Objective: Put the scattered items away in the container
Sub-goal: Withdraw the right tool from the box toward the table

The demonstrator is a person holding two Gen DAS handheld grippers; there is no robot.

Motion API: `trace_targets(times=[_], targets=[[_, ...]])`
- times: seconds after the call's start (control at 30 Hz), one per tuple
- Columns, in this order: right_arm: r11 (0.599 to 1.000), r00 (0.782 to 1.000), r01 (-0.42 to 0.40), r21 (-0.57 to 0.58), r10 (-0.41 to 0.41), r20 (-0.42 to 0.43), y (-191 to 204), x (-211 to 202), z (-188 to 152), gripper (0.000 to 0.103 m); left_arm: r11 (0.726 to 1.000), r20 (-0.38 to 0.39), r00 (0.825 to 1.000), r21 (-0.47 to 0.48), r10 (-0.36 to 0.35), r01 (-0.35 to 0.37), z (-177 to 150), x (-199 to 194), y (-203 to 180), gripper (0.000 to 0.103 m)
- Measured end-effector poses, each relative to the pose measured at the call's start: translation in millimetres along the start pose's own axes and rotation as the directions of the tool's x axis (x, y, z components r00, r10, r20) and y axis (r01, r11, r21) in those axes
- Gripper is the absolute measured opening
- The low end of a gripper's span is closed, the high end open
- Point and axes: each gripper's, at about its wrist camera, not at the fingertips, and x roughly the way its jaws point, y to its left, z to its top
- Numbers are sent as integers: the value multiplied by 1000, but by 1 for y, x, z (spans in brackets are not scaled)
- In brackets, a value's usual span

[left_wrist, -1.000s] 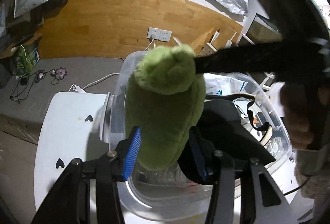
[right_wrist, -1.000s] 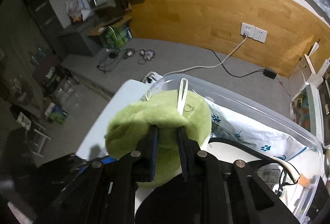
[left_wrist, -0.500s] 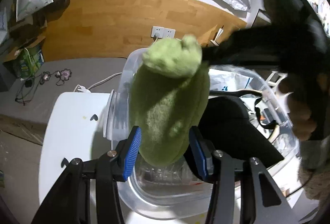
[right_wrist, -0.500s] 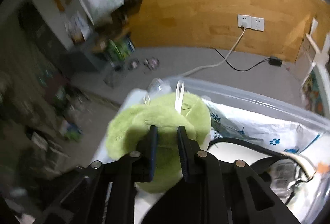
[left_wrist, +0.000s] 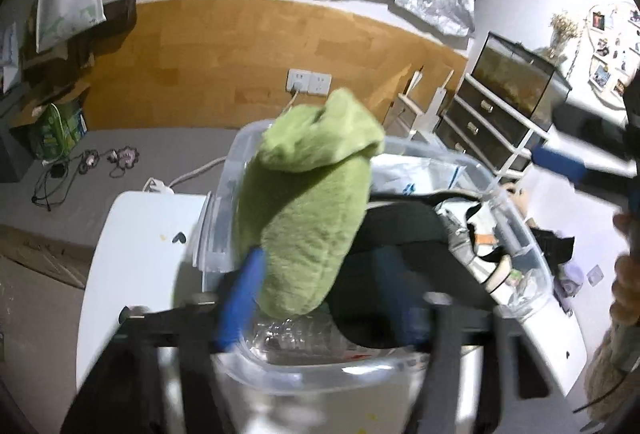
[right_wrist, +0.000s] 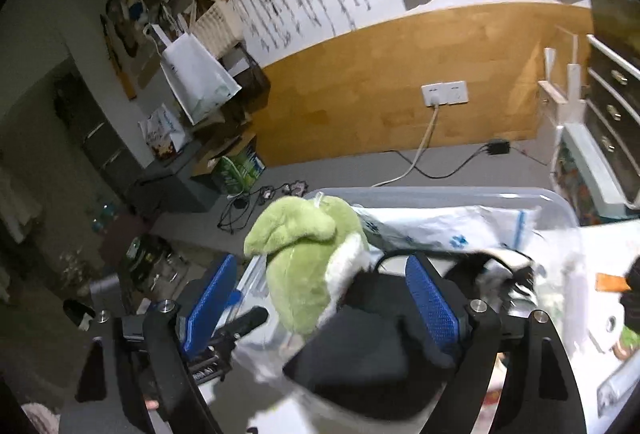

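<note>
White tabletop (left_wrist: 132, 234), carrying a clear plastic storage bin (left_wrist: 224, 202) at its middle; small scattered items lie on the tabletop to the right of the bin, too small to name. Bin contents: a large black fabric item (left_wrist: 400, 234), filling the near half and rising above the rim; a white plastic bag with blue paw prints (right_wrist: 432, 230) along the far wall; a black cord and small oddments at the right end. Green plush toy (left_wrist: 308, 210), tall, with a white patch on one side, leaning upright inside the bin at its left end, against the black fabric, its top standing above the rim. Left tongs (left_wrist: 320, 298): jaws wide apart, having just been opening; the lower end of the plush stands between the blue pads, close to the left pad, though blur hides whether it touches; not gripped. Right tongs (right_wrist: 320, 298): jaws likewise spread wide, having just been opening; the plush stands between the pads, clear of both, with the black fabric against the right pad's inner side. Nothing held by either tongs.
</note>
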Motion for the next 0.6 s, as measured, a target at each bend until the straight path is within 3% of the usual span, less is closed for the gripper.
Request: trace_targets(times=[0.1, 0.17, 0.23, 0.3, 0.6], targets=[[999, 999, 40, -3, -40, 29, 0, -24, -15, 86, 1000, 44, 999, 2, 3, -3, 0, -20, -11, 88], [998, 997, 66, 1, -66, 45, -2, -35, -24, 86, 1000, 46, 999, 6, 0, 0, 0, -30, -18, 103], [997, 995, 77, 12, -78, 62, -5, -45, -31, 87, 1000, 58, 998, 16, 6, -7, -3, -40, -26, 103], [996, 994, 84, 24, -86, 74, -7, -54, -40, 103, 1000, 72, 997, 25, 13, -15, -6, -48, -33, 103], [989, 981, 142, 42, -146, 130, -22, -103, -82, 103, 1000, 52, 998, 5, 23, -23, -35, -72, -56, 103]])
